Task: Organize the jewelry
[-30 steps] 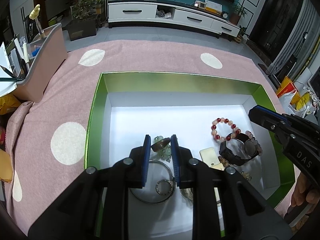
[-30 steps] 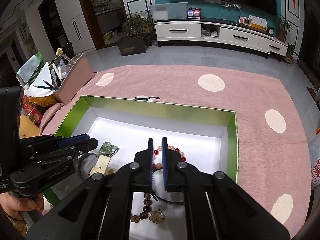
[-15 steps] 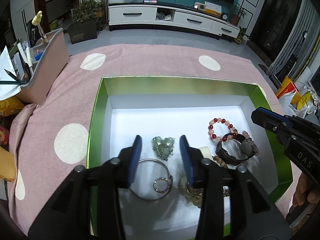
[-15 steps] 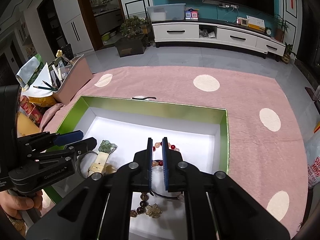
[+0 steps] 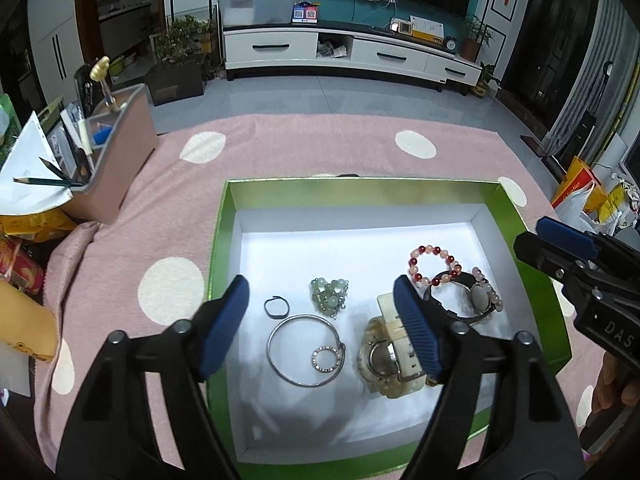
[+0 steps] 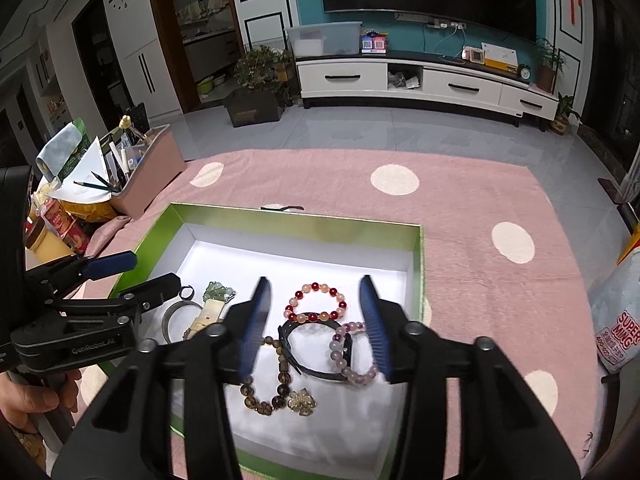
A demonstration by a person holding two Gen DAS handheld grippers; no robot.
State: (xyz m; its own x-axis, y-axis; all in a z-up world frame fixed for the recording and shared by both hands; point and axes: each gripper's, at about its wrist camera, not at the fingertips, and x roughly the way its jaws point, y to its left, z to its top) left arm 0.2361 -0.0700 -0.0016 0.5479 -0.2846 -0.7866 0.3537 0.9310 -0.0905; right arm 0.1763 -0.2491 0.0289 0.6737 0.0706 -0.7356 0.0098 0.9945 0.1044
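— What writing can be read?

— The left gripper (image 6: 132,276) carries "GenRobot.AI" in pale letters on its black body, seen from the right wrist camera. The right gripper (image 5: 560,236) shows "DAS" on its side in the left wrist view, the rest cut off. A white bag (image 6: 616,332) at the right edge of the pink spotted cloth (image 6: 472,216) reads "SUPER MING" in red, with smaller digits beneath that are too fine to make out.

— How do the two grippers stand?

— Both hover over the near half of the green box (image 5: 218,256), which lies on the cloth-covered worktop. The left gripper's blue fingers (image 5: 224,324) are spread wide and hold nothing; between them lie a small dark ring (image 5: 276,307), a green bead cluster (image 5: 330,294) and a silver bangle (image 5: 304,350) with a small sparkly ring (image 5: 328,358) inside its near right edge. The right gripper's fingers (image 6: 376,328) are likewise wide apart and empty, framing a red and pink bead bracelet (image 6: 316,302), a black watch (image 6: 316,348) and a lilac bead bracelet (image 6: 352,354) that overlaps the watch.

— And the hands?

— The left hand (image 6: 36,394) grips its handle at the near left. Only the fingertips of the right hand (image 5: 610,384) show at the near right edge.

— Anything else in the box?

— A brown bead bracelet (image 6: 266,384) with a pale flower charm (image 6: 302,402) lies nearest, and a cream comb-like piece (image 5: 400,340) rests across an amber bangle (image 5: 380,364).
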